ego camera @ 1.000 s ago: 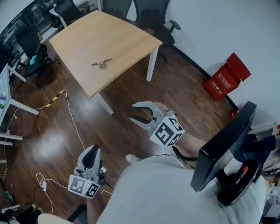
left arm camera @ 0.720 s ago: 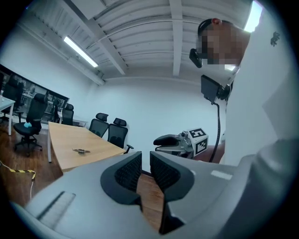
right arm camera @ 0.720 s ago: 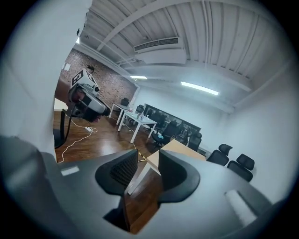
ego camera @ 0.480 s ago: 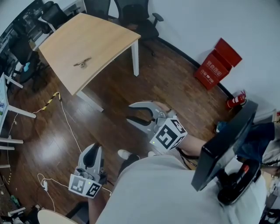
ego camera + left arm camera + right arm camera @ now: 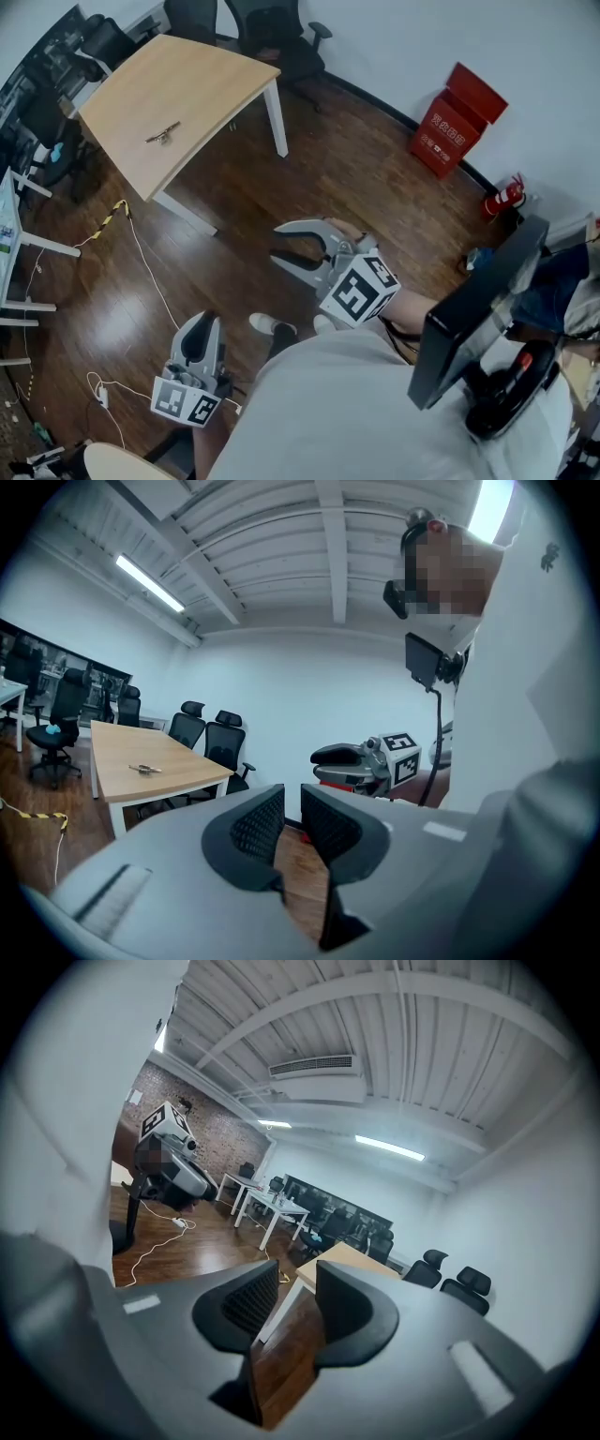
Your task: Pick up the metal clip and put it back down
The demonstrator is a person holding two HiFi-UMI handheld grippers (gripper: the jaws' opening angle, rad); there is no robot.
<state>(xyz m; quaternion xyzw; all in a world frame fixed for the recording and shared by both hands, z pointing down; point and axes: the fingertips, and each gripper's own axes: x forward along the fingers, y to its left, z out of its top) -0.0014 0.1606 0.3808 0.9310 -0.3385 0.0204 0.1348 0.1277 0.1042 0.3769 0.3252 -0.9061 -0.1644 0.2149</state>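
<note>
The metal clip (image 5: 162, 134) lies on the light wooden table (image 5: 206, 84) at the upper left of the head view, far from both grippers. It also shows small on the table (image 5: 178, 766) as the clip (image 5: 145, 769) in the left gripper view. My right gripper (image 5: 279, 246) hangs over the dark wood floor with its jaws apart and closing, nothing between them. My left gripper (image 5: 196, 326) is low at the left, jaws a narrow gap apart and empty. The right gripper view shows the table's corner (image 5: 342, 1258) but not the clip.
A red box (image 5: 457, 120) and a fire extinguisher (image 5: 503, 198) stand by the white wall. Black office chairs (image 5: 272, 28) sit behind the table. A white cable (image 5: 141, 253) and yellow-black tape (image 5: 111, 217) lie on the floor. A black screen on a stand (image 5: 478, 309) is at my right.
The table with the clip has slid toward the upper left of the head view, and more wall and the red box show. Both grippers hold about the same places.
</note>
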